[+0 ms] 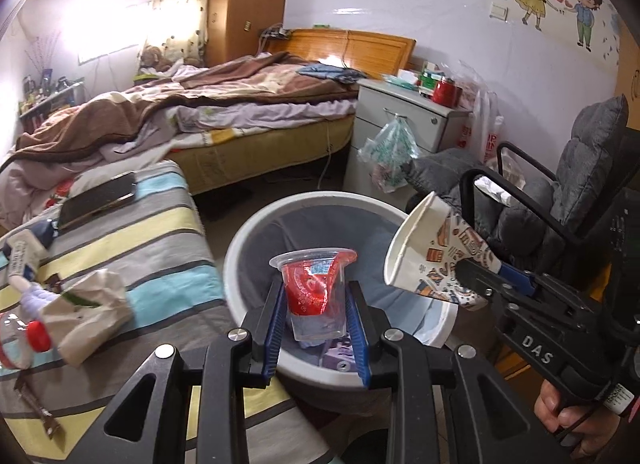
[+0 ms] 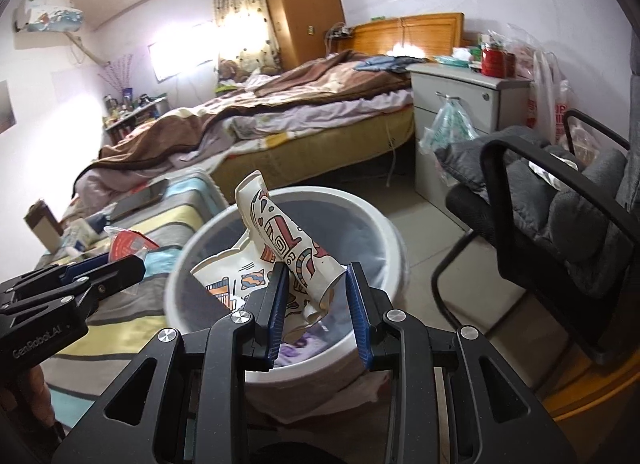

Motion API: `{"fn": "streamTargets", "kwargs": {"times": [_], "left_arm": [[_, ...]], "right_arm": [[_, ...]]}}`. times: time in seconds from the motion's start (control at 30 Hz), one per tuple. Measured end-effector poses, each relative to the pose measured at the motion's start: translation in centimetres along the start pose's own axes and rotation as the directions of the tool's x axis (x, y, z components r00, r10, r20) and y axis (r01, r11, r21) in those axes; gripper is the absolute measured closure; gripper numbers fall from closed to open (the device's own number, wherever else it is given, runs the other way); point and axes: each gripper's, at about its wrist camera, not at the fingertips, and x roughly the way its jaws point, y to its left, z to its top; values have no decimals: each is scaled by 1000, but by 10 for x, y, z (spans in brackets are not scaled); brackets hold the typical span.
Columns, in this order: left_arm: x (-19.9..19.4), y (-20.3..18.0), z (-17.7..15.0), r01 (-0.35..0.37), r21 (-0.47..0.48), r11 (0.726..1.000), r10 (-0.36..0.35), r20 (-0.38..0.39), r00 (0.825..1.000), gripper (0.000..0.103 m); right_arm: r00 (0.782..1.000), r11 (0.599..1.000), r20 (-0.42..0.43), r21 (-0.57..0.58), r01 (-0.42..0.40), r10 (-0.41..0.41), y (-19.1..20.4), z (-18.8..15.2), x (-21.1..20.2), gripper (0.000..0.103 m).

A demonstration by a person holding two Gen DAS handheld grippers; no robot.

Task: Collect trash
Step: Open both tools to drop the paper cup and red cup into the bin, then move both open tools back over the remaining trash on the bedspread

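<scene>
A cluttered bedroom frames a round grey waste bin [image 1: 256, 232] lined with a bag, standing on the tiled floor between a striped bedspread [image 1: 132, 232] and a black chair [image 2: 560, 199] padded with grey cushions. Behind the bin stretches an unmade bed [image 1: 224, 103] with a wooden headboard; beside the bed, a grey drawer cabinet [image 1: 404, 111] carries a red tin and has a plastic bag hanging from its handle. On the striped bedspread, left of the bin, lie a phone [image 1: 100, 199], a crumpled paper bag [image 1: 92, 304] and a tube.

Over the bin's opening, the left tool [image 1: 316, 304] is clenched on a clear plastic cup [image 1: 314, 284] with a torn red foil lid pushed inside, its blue pads pressing the cup's sides and the cup upright. Just right of it, above the bin's rim, the right tool [image 2: 318, 296] grips a crushed patterned paper cup [image 2: 288, 248] by its base end, the open mouth tilted up and away. A hand [image 1: 560, 412] holds the right tool's handle.
</scene>
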Motion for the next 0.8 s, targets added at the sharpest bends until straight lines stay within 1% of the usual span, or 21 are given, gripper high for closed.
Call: {"fn": "streamTargets", "kwargs": {"times": [0.1, 0.3, 0.53, 0.6, 0.63, 0.67, 0.73, 0.8], "left_arm": [[13, -7, 0, 4, 17, 1000, -4, -21, 1000, 73], [31, -9, -1, -2, 21, 1000, 3, -53, 999, 73], [36, -4, -2, -13, 7, 1000, 13, -64, 998, 72], [36, -2, -2, -23, 3, 1000, 23, -64, 998, 64], [36, -1, -3, -24, 0, 1000, 24, -63, 998, 58], [35, 1, -3, -19, -5, 1000, 19, -61, 998, 56], [30, 2, -4, -10, -5, 1000, 10, -52, 999, 56], [26, 3, -4, -19, -6, 1000, 19, -45, 999, 56]], "right_arm": [[999, 1000, -29, -3, 14, -14, -4, 0, 9, 71], [997, 999, -61, -29, 44, -46, -8, 0, 22, 71], [992, 995, -103, -74, 71, -78, -10, -2, 35, 70], [992, 995, -112, -77, 56, -64, -9, -2, 36, 70], [992, 996, -113, -76, 50, -58, -9, -3, 35, 70], [992, 996, -111, -76, 47, -55, -10, -3, 35, 69], [993, 995, -108, -84, 46, -55, -9, -4, 32, 62], [993, 995, -103, -87, 48, -57, -9, -3, 30, 51]]}}
